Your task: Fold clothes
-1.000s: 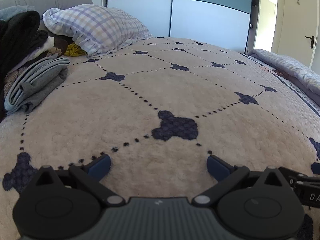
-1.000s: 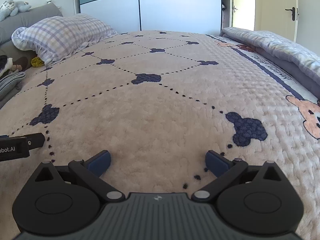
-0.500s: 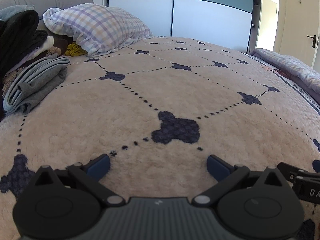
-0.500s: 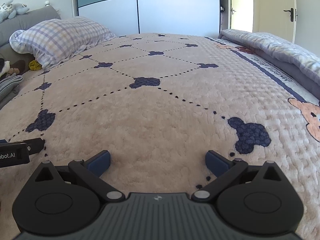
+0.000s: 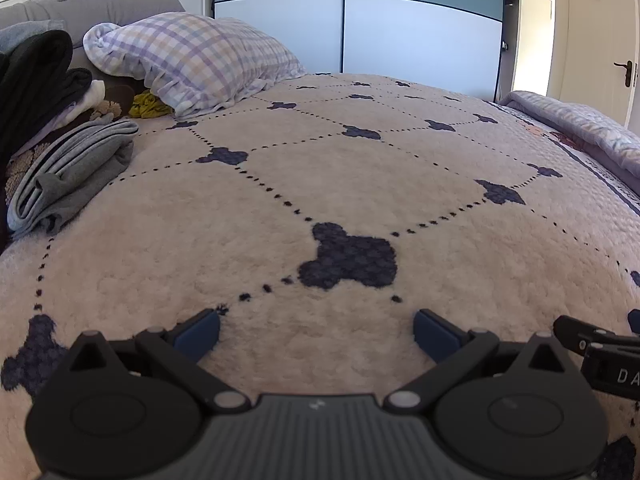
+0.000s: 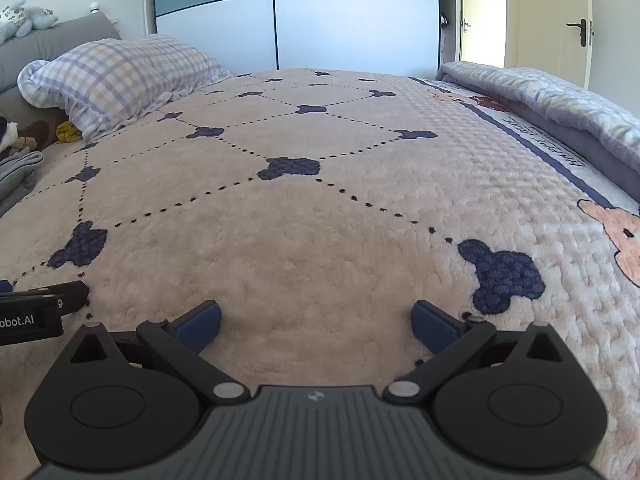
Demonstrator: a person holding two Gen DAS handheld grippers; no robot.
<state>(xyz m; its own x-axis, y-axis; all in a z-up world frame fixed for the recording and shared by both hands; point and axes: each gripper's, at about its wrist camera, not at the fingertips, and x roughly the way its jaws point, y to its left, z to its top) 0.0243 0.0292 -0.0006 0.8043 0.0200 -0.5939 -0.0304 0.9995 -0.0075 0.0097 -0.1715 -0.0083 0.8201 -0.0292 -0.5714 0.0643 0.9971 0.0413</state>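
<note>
My left gripper (image 5: pixel 316 334) is open and empty, low over the fluffy beige bedspread (image 5: pixel 360 184). My right gripper (image 6: pixel 316 326) is also open and empty beside it, over the same bedspread (image 6: pixel 320 240). A folded grey garment (image 5: pixel 68 172) lies at the left side of the bed, far from both grippers; its edge shows in the right wrist view (image 6: pixel 18 172). A pile of dark clothes (image 5: pixel 36 76) sits behind it, with a yellow-green item (image 5: pixel 150 106) by the pillow. No garment lies between the fingers of either gripper.
A checked pillow (image 5: pixel 196 60) rests at the head of the bed against a grey headboard (image 5: pixel 96 12). A rolled grey-blue quilt (image 6: pixel 560 108) lies along the right side. Wardrobe doors (image 6: pixel 296 24) stand beyond the bed, and a door (image 6: pixel 576 28) at the right.
Both grippers have tilted and drawn back slightly, so the bedspread pattern sits lower and the room shows more. Both stay open and empty.
</note>
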